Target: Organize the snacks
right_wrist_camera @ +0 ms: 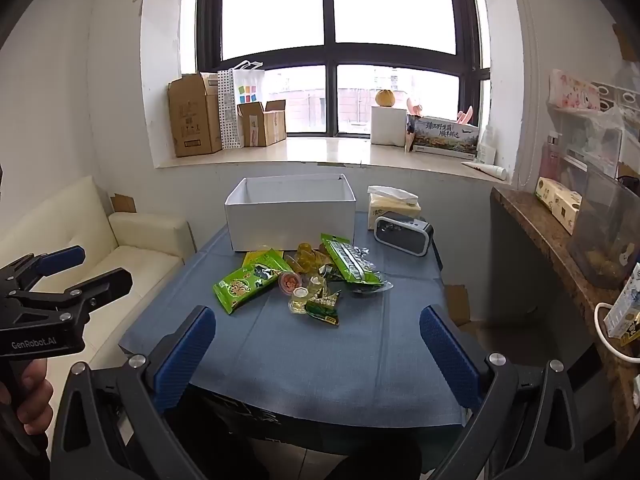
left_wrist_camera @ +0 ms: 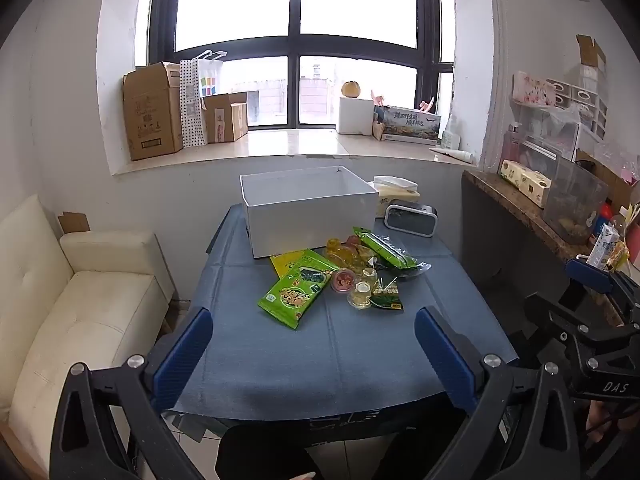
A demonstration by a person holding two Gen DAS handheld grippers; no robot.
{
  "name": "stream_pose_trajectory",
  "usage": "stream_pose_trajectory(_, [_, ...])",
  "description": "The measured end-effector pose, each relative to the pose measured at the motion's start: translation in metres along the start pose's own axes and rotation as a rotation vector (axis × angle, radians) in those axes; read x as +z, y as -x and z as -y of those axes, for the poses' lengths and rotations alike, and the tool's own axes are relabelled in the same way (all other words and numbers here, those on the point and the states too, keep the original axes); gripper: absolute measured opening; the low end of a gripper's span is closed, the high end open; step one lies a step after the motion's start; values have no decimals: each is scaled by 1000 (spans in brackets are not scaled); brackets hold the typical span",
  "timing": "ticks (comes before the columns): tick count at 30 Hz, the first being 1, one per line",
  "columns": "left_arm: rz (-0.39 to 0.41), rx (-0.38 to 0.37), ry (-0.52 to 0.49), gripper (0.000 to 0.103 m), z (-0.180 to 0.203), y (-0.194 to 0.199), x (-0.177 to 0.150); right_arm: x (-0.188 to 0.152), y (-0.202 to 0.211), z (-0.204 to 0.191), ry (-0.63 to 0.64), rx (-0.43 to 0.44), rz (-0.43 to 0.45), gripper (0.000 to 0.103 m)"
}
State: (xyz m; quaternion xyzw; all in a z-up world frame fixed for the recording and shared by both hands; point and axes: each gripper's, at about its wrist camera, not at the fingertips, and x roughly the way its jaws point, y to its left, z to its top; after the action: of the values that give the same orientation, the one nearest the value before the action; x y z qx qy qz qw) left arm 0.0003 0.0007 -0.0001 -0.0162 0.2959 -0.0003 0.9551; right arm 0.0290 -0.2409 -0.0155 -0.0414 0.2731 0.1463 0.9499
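Both our left gripper (left_wrist_camera: pixel 314 354) and right gripper (right_wrist_camera: pixel 316 354) hang wide apart and hold nothing, hovering over the near edge of the blue table (left_wrist_camera: pixel 280 360). Main risk as we judge it: the snack pile (left_wrist_camera: pixel 340 276) is tangled, so grabbing the green packet (left_wrist_camera: pixel 294 294) could drag or tip the small jelly cups (left_wrist_camera: pixel 362 294) touching it. The pile sits mid-table just in front of the open white box (left_wrist_camera: pixel 308 208): glossy crinkly bags, clear cups, overlapping.

**Around the blue table**

A blue cloth-covered table (left_wrist_camera: pixel 340 360) fills the middle. At its far right sit a grey rectangular speaker (left_wrist_camera: pixel 411 220) and, just behind it, a yellow tissue pack (left_wrist_camera: pixel 394 190). A cream leather sofa (left_wrist_camera: pixel 80 300) stands left. Brown cardboard boxes (right_wrist_camera: pixel 192 114) line the windowsill.
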Motion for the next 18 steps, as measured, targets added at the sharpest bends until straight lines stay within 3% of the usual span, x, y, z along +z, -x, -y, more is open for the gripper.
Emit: stream_pose_trajectory(18, [7,1,-3,103,0,-1,-3,0,2,0,7,4,10,103])
